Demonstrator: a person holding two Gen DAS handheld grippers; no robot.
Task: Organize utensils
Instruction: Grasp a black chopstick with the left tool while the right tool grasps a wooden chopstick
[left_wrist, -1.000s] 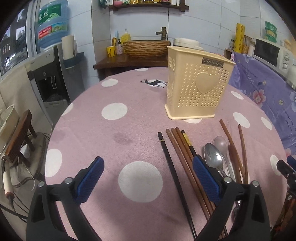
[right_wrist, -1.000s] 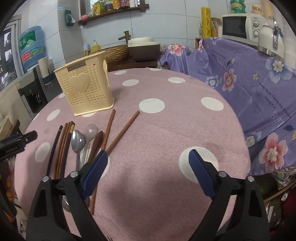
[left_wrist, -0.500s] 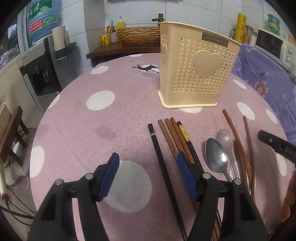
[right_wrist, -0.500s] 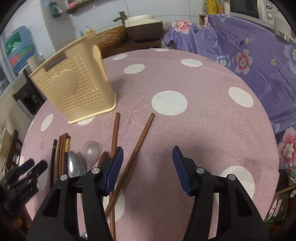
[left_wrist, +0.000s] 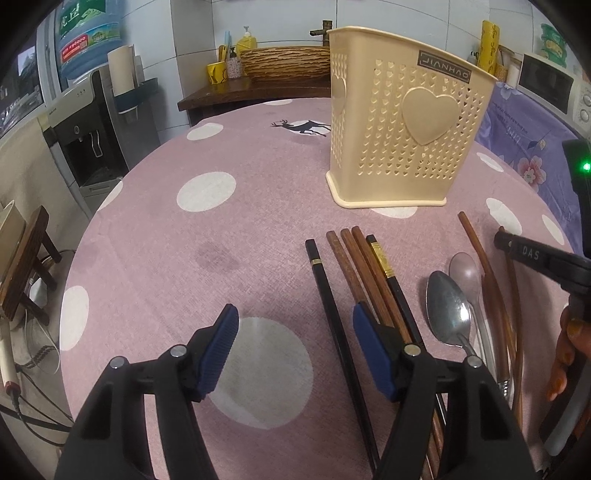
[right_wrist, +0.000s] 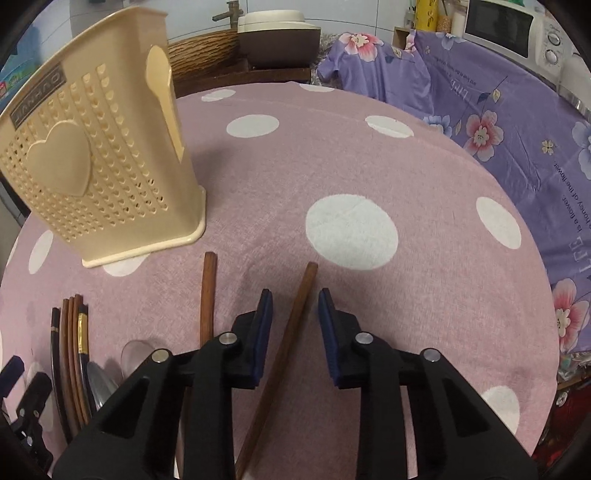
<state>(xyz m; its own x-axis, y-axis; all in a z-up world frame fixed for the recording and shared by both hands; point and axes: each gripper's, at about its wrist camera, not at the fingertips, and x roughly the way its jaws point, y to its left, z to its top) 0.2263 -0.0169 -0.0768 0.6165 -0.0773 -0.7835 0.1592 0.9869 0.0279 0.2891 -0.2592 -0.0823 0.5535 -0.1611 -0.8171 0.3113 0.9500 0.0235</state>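
Wooden chopstick (right_wrist: 295, 325) between right claw (right_wrist: 295, 302) pads, jaws just closing, not yet gripping, left claw (left_wrist: 291, 325) released

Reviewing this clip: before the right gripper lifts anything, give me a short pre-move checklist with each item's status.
1. Target between the jaws: ok. The brown chopstick runs between the right gripper pads.
2. Grip made: not ok. The jaws have just been closing, but gaps show on both sides of the stick.
3. Only one utensil in the jaws: ok. The second brown chopstick lies outside the left pad.
4. Holder upright: ok. The cream utensil holder stands on its base.
5. Holder contents: cannot tell; its inside is hidden.
6. Left gripper out of the way: ok. It is open over the tablecloth, holding nothing.
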